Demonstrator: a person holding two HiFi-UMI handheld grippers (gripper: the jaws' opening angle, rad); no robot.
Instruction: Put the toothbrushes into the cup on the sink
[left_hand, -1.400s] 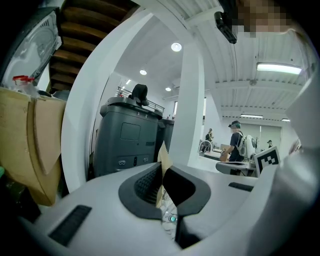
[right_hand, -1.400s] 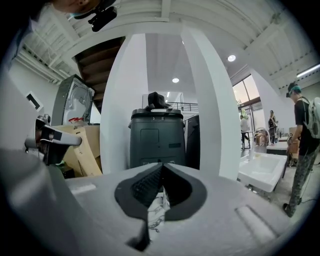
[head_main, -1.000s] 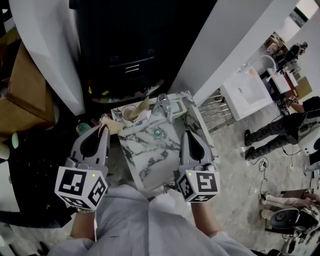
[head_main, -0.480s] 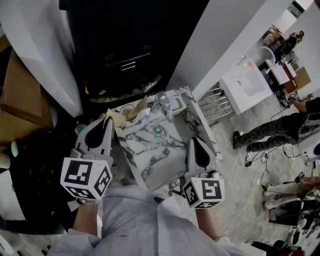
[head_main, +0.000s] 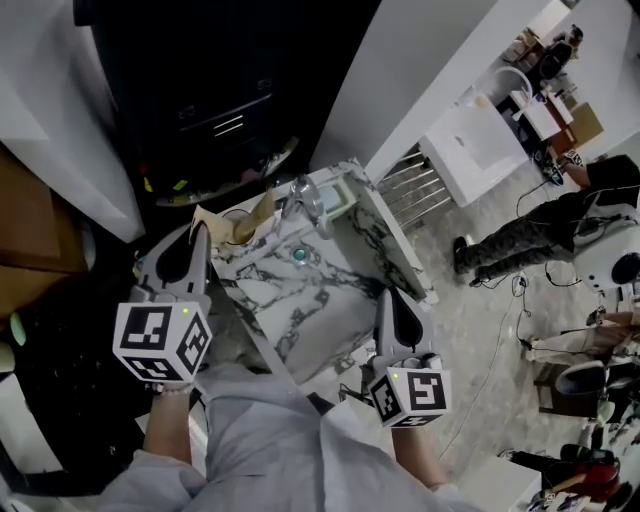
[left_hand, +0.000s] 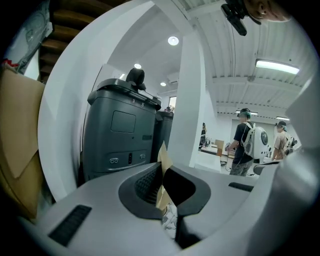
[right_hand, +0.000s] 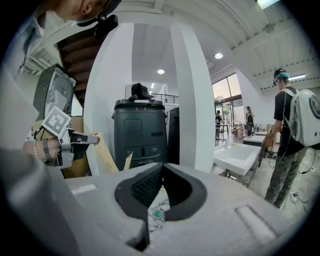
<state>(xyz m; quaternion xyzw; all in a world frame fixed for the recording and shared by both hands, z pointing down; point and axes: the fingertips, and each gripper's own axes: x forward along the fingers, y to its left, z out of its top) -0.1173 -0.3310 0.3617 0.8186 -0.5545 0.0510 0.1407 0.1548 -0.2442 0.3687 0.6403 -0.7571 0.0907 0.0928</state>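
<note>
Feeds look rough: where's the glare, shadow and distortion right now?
Head view: dim, black behind the sink, its marble readable. Left gripper view: fisheye bends straight lines, ceiling lamp glares top right, toothbrush between the jaws sharp. Right gripper view: same fisheye, dark corners, jaws sharp.

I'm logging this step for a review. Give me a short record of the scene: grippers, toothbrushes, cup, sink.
left gripper: shut on a tan toothbrush pack, just left of the cup
right gripper: shut, empty, at the sink's near right edge
cup: at the sink's far left corner; a second pack seems to lean in it
sink: white marbled, teal drain plug, faucet at the far side
</note>
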